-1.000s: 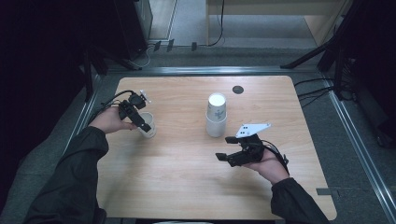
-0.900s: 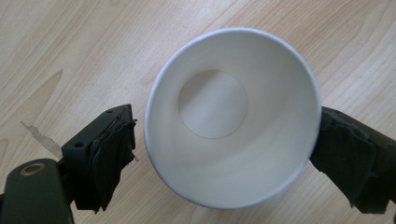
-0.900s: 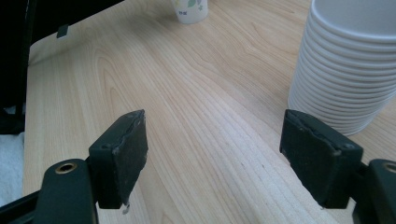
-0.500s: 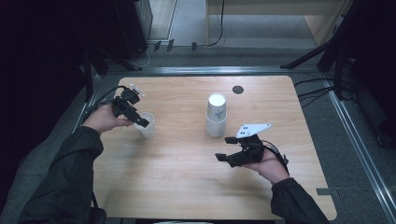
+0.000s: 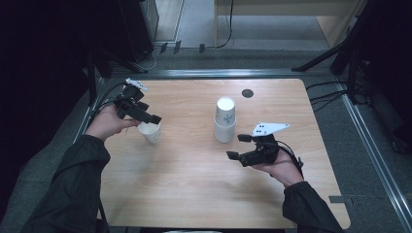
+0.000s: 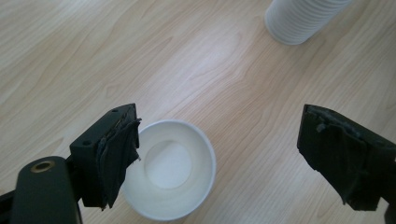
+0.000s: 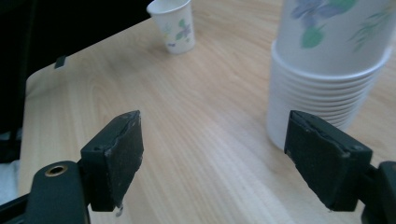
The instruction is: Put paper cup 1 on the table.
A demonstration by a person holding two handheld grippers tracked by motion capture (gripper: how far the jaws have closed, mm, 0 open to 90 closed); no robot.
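A single white paper cup (image 5: 151, 132) with a floral print stands upright on the wooden table (image 5: 184, 194) at the left. My left gripper (image 5: 151, 118) hovers just above it, open; its jaws have just been closing slightly with nothing between them. In the left gripper view (image 6: 222, 126) the empty cup (image 6: 168, 175) sits below the left jaw. A stack of paper cups (image 5: 225, 120) stands mid-table. My right gripper (image 5: 238, 146) is low beside the stack, open; its jaws have just been opening and hold nothing. In the right gripper view (image 7: 215, 126) the stack (image 7: 327, 70) is ahead on the right.
A dark round grommet (image 5: 248, 93) sits in the table near its back edge. The single cup (image 7: 173, 25) appears far off in the right gripper view. A metal frame (image 5: 369, 145) runs around the table, with dark equipment and cables behind.
My left hand has lifted up and back to the left, off the single cup, which stays on the table. The right hand has barely moved.
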